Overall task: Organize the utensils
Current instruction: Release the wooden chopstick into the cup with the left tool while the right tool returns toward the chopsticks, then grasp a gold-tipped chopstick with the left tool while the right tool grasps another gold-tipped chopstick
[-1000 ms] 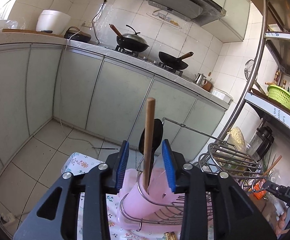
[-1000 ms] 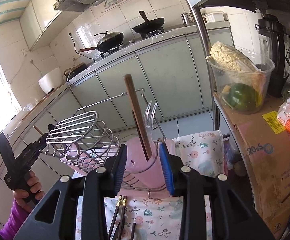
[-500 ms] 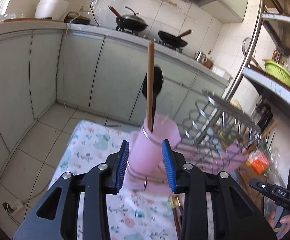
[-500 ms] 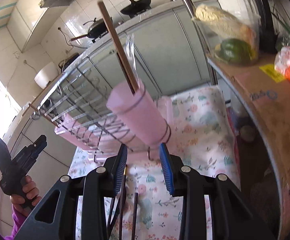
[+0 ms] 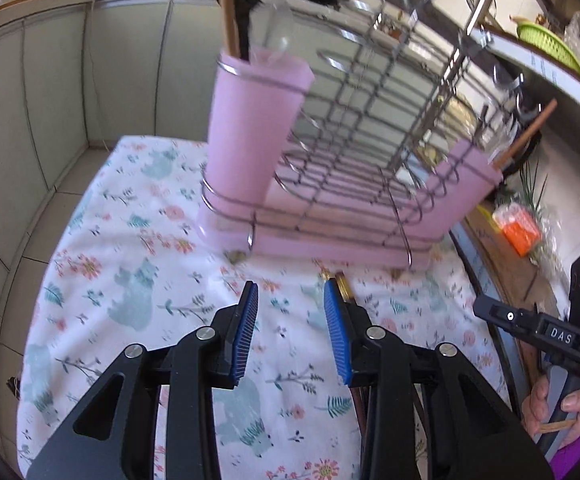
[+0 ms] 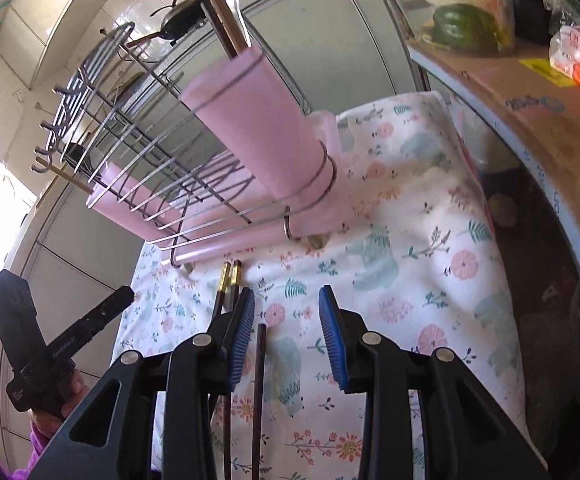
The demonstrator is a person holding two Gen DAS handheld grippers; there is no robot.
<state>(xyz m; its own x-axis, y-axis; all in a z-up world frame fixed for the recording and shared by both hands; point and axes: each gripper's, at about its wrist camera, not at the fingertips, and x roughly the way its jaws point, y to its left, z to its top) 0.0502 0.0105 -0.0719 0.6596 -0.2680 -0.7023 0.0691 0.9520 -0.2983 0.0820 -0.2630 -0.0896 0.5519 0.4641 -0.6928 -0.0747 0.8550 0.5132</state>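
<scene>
Both tools, left tool (image 5: 291, 330) and right tool (image 6: 286, 334), have dipped from the rack (image 5: 370, 128) toward chopsticks (image 6: 259, 360) on the tabletop (image 6: 410, 208), open and empty, ready to pick.

Chopsticks (image 6: 226, 284) before rack (image 6: 162, 168) on tablecloth (image 6: 410, 240)

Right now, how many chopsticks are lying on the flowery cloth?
3 visible: two gold-tipped chopsticks side by side in front of the rack, one dark chopstick under the right claw. More may be hidden.
</scene>
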